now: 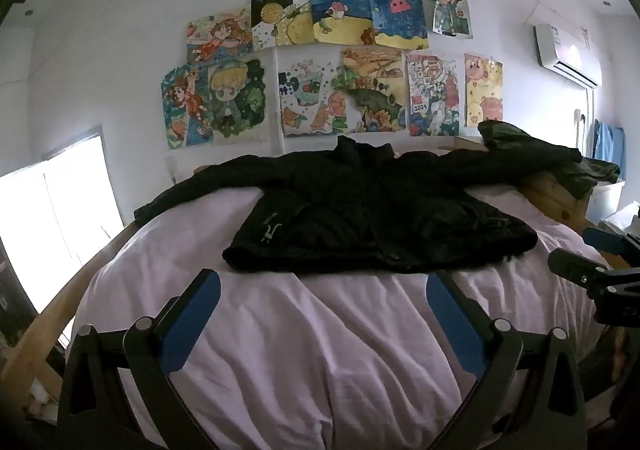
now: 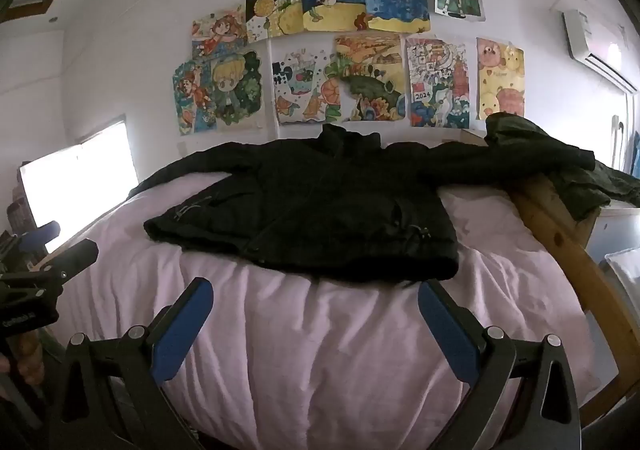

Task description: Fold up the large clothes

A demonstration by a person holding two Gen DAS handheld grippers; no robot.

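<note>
Ahead, black jacket [image 1: 360,218] lies spread flat; bare pink sheet [image 1: 320,330] fronts both grippers' released, empty jaws.

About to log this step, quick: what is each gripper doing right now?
Left gripper: open, holding nothing, short of the black jacket.
Right gripper: open, holding nothing.

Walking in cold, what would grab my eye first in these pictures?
Probably the black jacket spread flat with sleeves out across the pale pink bedding. Above it, colourful drawings cover the white wall. Nearest the camera, two open blue-padded grippers, left and right, hang empty before the jacket's hem.
</note>
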